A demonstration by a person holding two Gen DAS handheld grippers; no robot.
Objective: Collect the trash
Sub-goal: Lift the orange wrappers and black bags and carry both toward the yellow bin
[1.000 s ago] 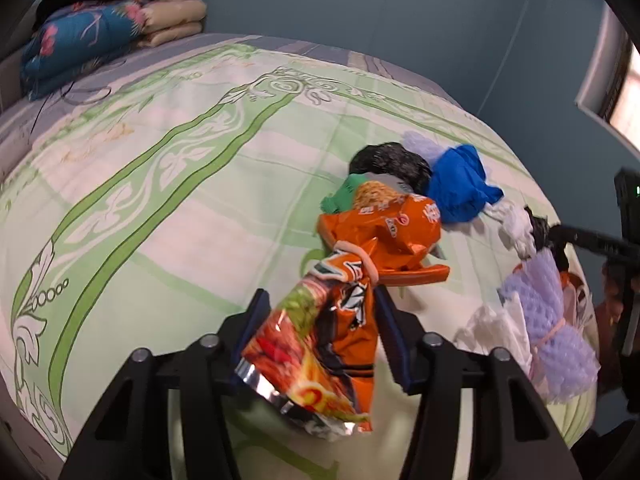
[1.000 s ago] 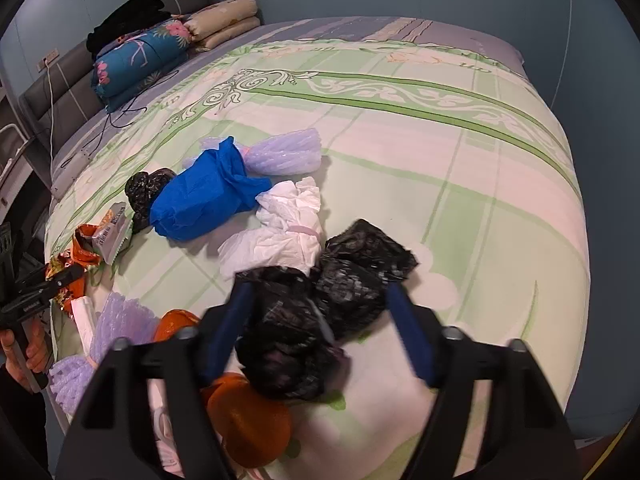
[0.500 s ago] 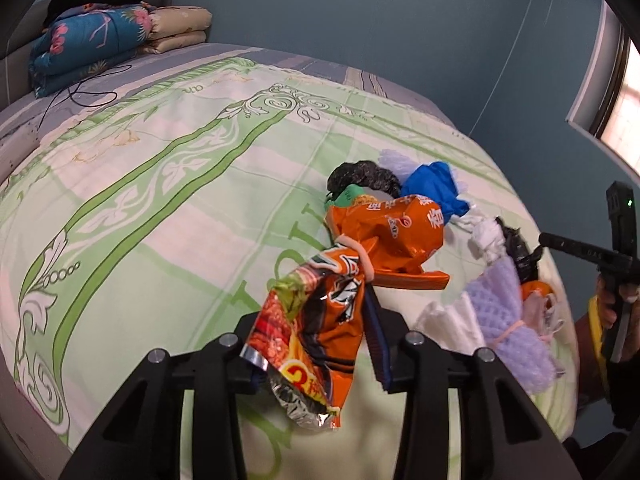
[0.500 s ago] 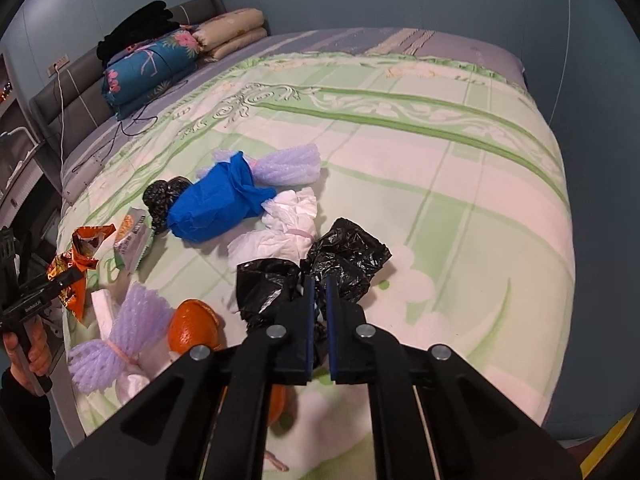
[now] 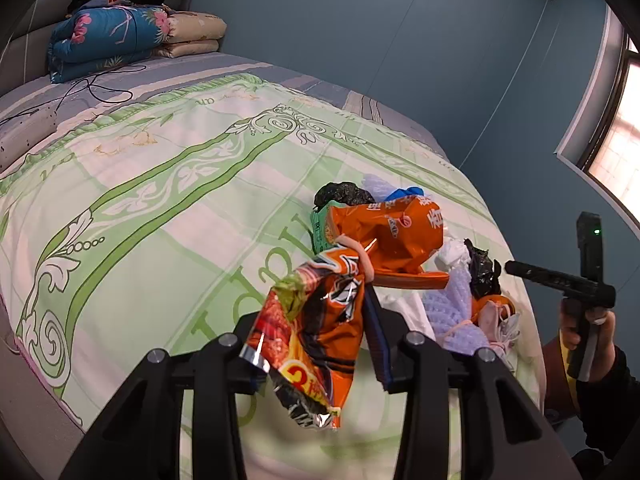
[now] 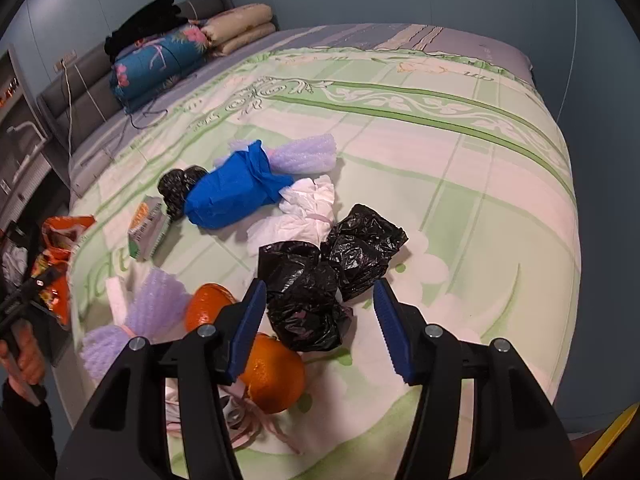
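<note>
The left gripper (image 5: pixel 320 340) was clamped on a bundle of orange snack wrappers (image 5: pixel 320 320), which hung clear of the bedspread (image 5: pixel 160 220) in the lower middle of the left view. Its jaws had just been closing a bit further, with the wrappers squeezed between them. The top wrapper (image 5: pixel 384 232) stuck out above the jaws, tied to the lower one by what looked like a rubber band.

The right gripper (image 6: pixel 320 320) was open, its jaws just having sprung apart, with the black plastic bag (image 6: pixel 320 280) sitting between them in the lower middle of that view but not pinched. An orange (image 6: pixel 272 376) lay right under the left finger, and a blue bag (image 6: pixel 232 196), some white tissue (image 6: pixel 304 208) and purple foam netting (image 6: pixel 136 316) were scattered further up and to the left.

If I were doing this, I'd come down square over the knotted middle of the black bag and close on the thick part, not a loose flap, since thin plastic slips right out. I'd also keep that left finger off the orange so it doesn't roll. And I'd keep the left grip firm, because those foil wrappers are slick.
</note>
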